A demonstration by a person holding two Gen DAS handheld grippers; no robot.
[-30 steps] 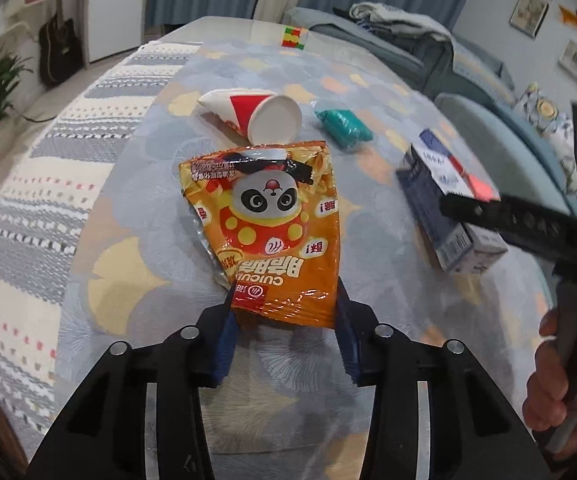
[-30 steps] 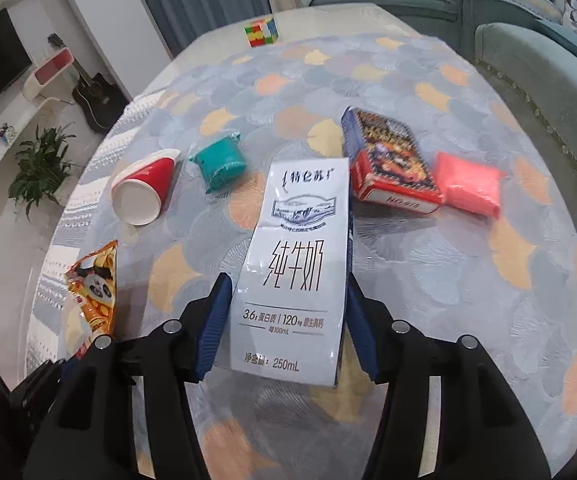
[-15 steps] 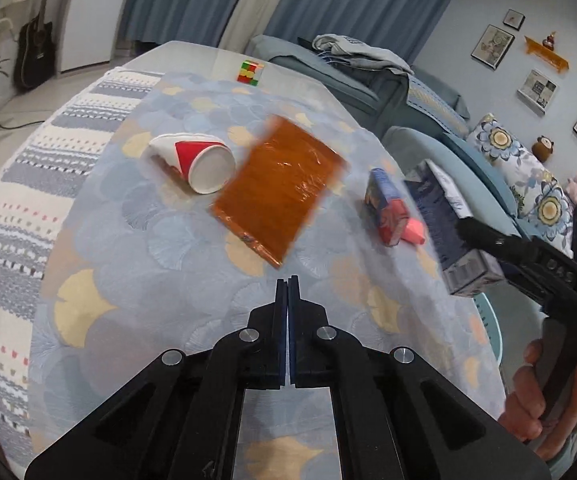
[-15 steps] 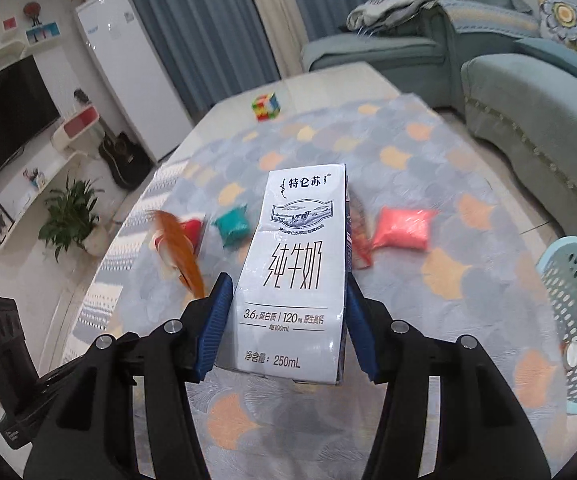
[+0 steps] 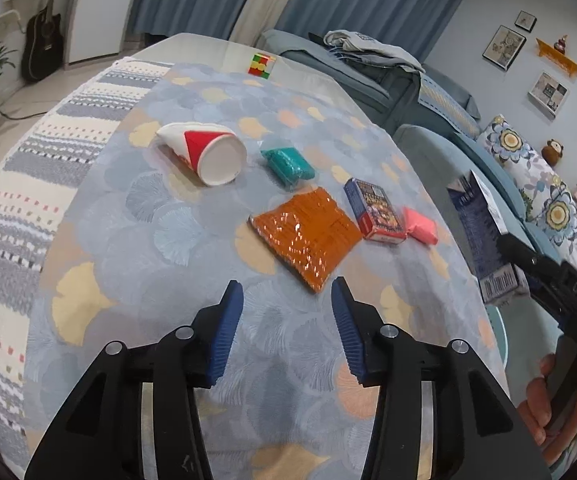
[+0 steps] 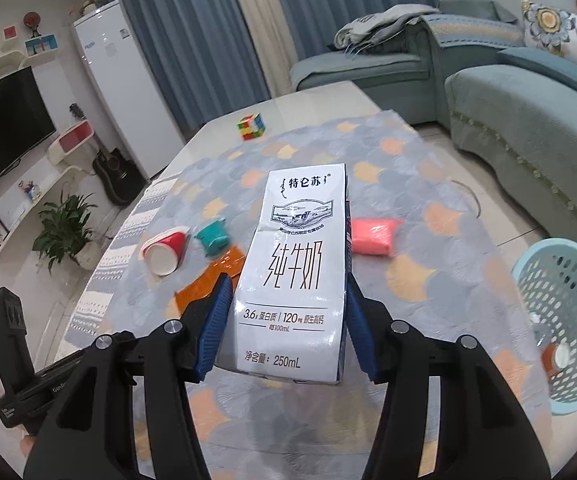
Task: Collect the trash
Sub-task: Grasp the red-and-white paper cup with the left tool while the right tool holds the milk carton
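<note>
Left hand-held gripper (image 5: 287, 300): jaws apart w/ nothing between them, they'd just been opening. It hung over the near part of the worktop (image 5: 136, 240). Orange snack bag (image 5: 305, 236) lay flat on the worktop just beyond the tips, plain side up, not touching the pads.

Right hand-held gripper (image 6: 288, 300): clamped on the milk carton (image 6: 296, 280), blue pads pressed on both side walls, carton lifted clear of the worktop, printed face toward the cam. In the left view the same carton showed at the right edge, w/ a hand (image 5: 544, 408) on the gripper's handle below it.

Rest of the trash on the worktop:
- red/white paper cup (image 5: 204, 152) on its side, far left, mouth facing near
- teal packet (image 5: 288, 164) just right of the cup
- blue/red box (image 5: 374, 210) right of the snack bag, about touching its far right corner
- pink packet (image 5: 420, 226) right against the box

Puzzle cube (image 5: 261, 65) at the far end, well apart from the rest. Light-blue basket (image 6: 560, 320) on the floor right of the worktop, some items already inside, too small to ID.
</note>
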